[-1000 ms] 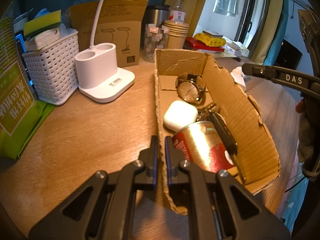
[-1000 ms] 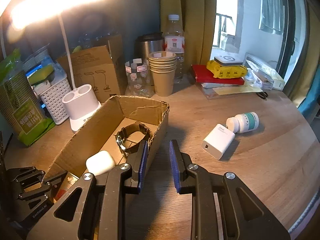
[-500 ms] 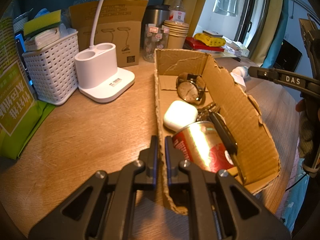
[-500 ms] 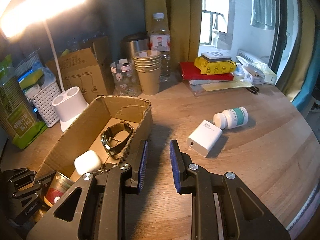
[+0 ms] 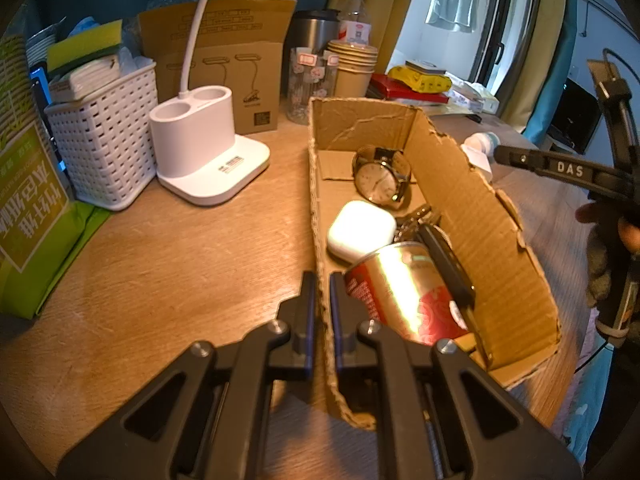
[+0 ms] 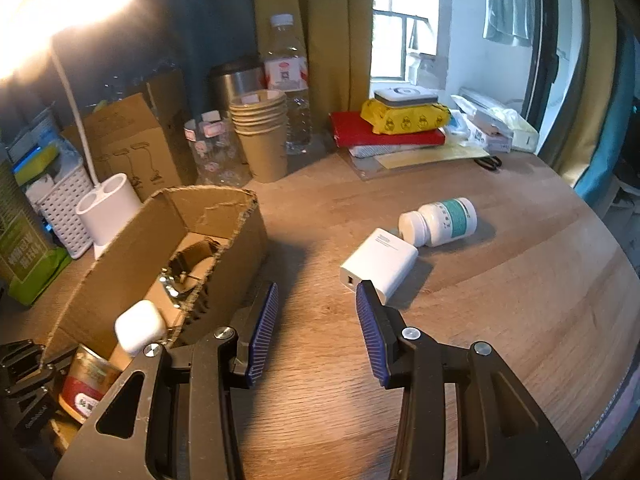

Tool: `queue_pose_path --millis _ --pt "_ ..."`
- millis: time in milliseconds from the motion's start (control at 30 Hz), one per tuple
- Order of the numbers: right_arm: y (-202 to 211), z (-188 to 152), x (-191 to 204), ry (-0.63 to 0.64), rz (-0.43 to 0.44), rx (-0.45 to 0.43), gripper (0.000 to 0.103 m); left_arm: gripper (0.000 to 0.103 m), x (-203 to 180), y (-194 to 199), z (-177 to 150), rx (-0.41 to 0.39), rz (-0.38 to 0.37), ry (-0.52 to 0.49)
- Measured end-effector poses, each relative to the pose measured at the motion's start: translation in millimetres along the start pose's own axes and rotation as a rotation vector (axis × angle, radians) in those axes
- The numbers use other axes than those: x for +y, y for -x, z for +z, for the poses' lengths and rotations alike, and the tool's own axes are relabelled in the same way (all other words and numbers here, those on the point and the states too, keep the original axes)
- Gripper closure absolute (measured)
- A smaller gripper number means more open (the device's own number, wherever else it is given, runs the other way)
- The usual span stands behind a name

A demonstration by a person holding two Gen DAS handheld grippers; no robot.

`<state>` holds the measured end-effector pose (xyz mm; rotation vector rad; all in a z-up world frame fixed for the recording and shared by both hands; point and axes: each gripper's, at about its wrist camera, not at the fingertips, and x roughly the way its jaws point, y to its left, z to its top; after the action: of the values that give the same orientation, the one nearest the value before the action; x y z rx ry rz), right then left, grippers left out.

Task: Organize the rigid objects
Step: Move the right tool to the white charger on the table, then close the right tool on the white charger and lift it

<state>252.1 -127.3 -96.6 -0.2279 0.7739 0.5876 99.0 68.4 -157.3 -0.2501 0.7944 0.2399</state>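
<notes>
Cardboard box (image 5: 324, 240) wall is pinched by the left hand-held gripper (image 5: 323, 280), while the down-tilted right hand-held gripper (image 6: 316, 300) is opening, empty.

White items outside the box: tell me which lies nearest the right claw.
The white charger block, just beyond the opening, empty right claw. The pill bottle lies farther back, on its side.

Black hand-held gripper (image 6: 316, 328), blue ribbed pads (image 6: 262, 332)

One cardboard box (image 5: 486, 216) holding one watch (image 5: 382, 180), one earbud case (image 5: 360, 230), one can (image 5: 404, 292). One charger (image 6: 380, 264), one pill bottle (image 6: 440, 220), one basket (image 5: 108, 156), two hand-held grippers.
</notes>
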Motion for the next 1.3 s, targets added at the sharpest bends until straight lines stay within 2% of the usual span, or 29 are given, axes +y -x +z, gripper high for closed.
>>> queue_pose_path --millis 233,267,300,333,767,1300 --pt "-13 -4 -14 -0.024 -0.023 0.016 0.058 0.094 0 0 0 0.0 0.0 0.0" --pt "-16 -4 -15 -0.026 -0.023 0.015 0.053 0.094 0 0 0 0.0 0.0 0.0" --pt "-18 -3 -16 -0.03 -0.021 0.013 0.04 0.094 0 0 0 0.0 0.0 0.001" --pt "-22 -2 -16 -0.032 -0.02 0.012 0.035 0.094 0 0 0 0.0 0.0 0.001" --pt "-69 13 -36 -0.103 -0.103 0.076 0.035 0.094 3 -1 0 -0.001 0.0 0.003" --pt "-93 15 -39 -0.124 -0.133 0.122 0.035 0.094 3 -1 -1 -0.001 0.0 0.003"
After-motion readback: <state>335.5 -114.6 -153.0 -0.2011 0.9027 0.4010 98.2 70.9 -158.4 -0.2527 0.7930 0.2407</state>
